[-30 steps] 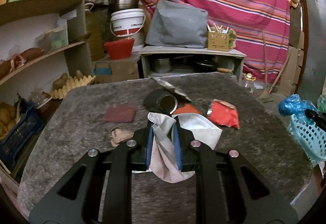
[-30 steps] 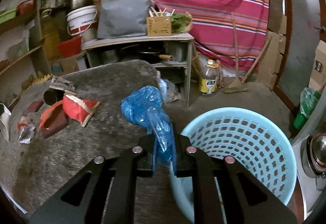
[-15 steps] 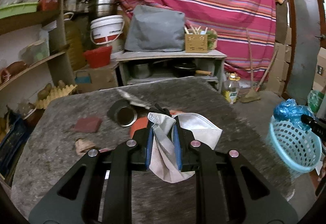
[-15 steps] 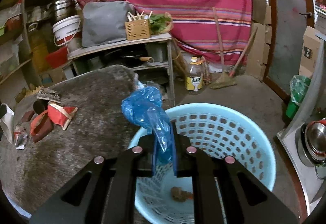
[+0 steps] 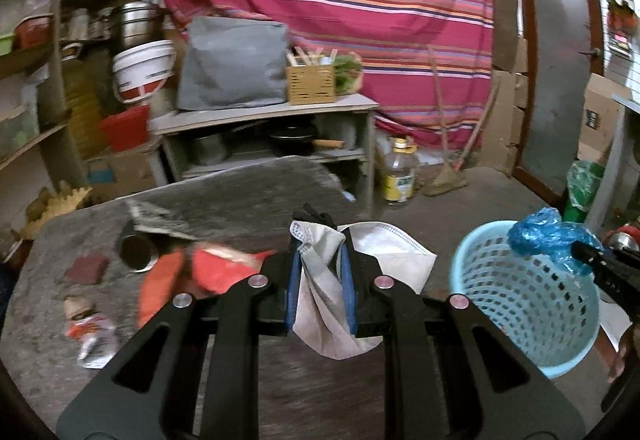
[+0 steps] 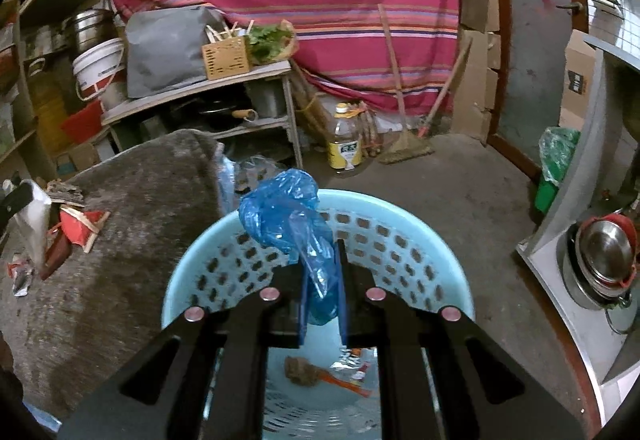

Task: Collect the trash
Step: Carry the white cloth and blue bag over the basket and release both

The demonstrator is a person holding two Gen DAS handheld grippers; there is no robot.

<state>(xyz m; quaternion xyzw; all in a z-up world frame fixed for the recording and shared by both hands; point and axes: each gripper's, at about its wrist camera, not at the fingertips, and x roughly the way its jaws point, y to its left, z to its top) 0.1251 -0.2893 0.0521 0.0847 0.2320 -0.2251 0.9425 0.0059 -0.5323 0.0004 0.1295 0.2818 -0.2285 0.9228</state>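
My left gripper (image 5: 320, 272) is shut on a white and grey face mask (image 5: 384, 252), held above the grey table (image 5: 240, 191) near its right end. My right gripper (image 6: 322, 272) is shut on a crumpled blue plastic bag (image 6: 280, 215) and holds it over the light blue perforated basket (image 6: 432, 252). The basket also shows at the right of the left wrist view (image 5: 520, 304), with the blue bag (image 5: 548, 236) above its rim. Some trash lies on the basket's bottom (image 6: 308, 374).
On the table lie red wrappers (image 5: 212, 268), a dark can (image 5: 136, 254), a maroon pad (image 5: 86, 268) and a small wrapper (image 5: 90, 332). A shelf unit (image 5: 264, 127), an oil bottle (image 6: 344, 143) and a broom (image 6: 404, 147) stand behind. A steel pot (image 6: 604, 260) is at right.
Both grippers have moved right. The blue bag went from beside the basket to over its opening. The mask has been carried toward the table's right end, closer to the basket.
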